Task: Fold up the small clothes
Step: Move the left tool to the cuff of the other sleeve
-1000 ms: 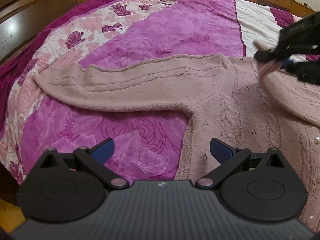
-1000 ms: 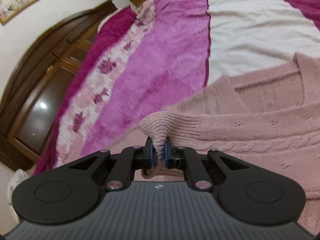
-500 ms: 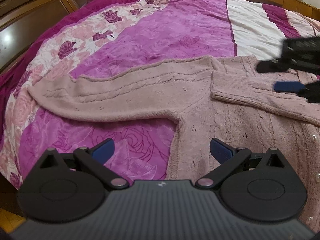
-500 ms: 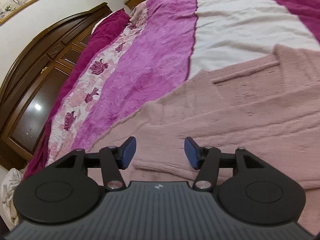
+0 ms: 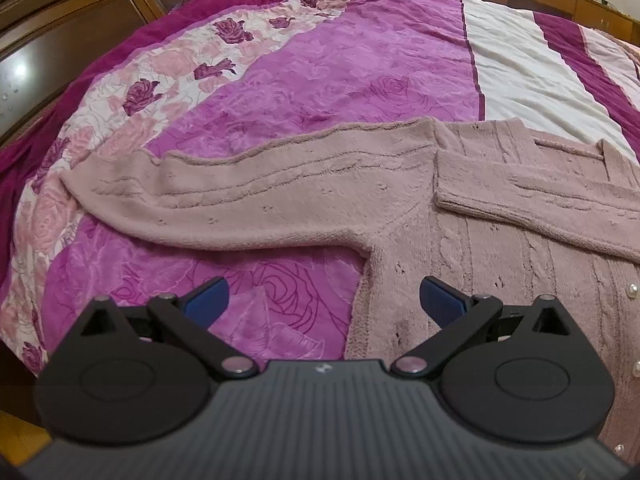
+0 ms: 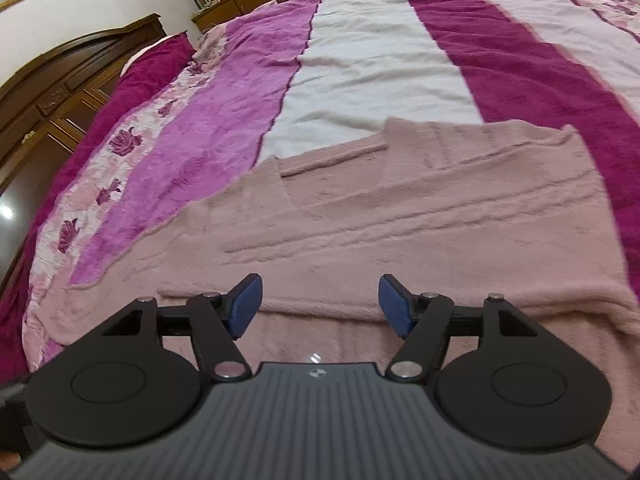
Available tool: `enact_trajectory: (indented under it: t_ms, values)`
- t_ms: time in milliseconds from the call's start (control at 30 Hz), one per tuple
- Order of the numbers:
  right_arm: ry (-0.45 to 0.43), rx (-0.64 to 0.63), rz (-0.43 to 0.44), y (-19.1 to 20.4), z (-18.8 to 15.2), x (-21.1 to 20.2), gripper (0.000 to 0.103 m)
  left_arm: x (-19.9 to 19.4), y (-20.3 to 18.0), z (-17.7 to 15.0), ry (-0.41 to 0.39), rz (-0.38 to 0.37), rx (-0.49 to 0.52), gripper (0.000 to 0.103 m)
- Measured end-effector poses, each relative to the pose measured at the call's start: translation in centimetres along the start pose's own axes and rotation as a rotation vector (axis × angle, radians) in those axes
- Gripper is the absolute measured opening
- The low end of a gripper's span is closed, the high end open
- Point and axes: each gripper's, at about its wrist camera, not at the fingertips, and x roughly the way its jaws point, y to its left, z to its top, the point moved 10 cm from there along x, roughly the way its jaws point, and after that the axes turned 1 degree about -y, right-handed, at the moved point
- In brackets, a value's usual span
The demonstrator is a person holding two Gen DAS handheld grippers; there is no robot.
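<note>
Left wrist view: you are hovering both grippers, fingers spread and gripping nothing.

One sleeve [image 5: 540,208] is lying across the cardigan [image 5: 500,280]; the other sleeve [image 5: 260,200] is waiting outstretched on the bed [image 5: 320,80].

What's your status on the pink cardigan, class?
Left tool open, right tool open, both empty. Pink cardigan flat on bedspread, one sleeve folded across, other sleeve still spread. Nothing obstructing.

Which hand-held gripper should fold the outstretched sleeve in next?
Left hand-held gripper: open, facing the outstretched sleeve. Right hand-held gripper sits over the already folded sleeve.
</note>
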Motion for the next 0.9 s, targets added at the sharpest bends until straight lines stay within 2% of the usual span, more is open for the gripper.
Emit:
enact_trajectory:
  t_ms: [300,367,467,633,900]
  values:
    - [0.032,-0.030,-0.033,-1.9,-3.0,-2.6,0.073,0.7,3.7,1.1,-0.004,0.066,-0.054,0.103]
    - [0.027,-0.044,-0.054,-2.2,-3.7,-2.9,0.078,1.3,5.3,1.6,-0.013,0.099,-0.081,0.103]
    - [0.023,-0.056,-0.069,-2.7,-4.6,-3.1,0.079,2.7,7.9,1.9,-0.007,0.168,-0.121,0.103]
    - [0.024,-0.039,-0.080,-3.5,-6.0,-3.2,0.079,4.4,11.8,2.6,-0.013,0.220,-0.202,0.103]
    - [0.015,-0.055,-0.109,-3.7,-7.3,-2.8,0.081,7.2,15.7,2.4,0.022,0.164,-0.413,0.103]
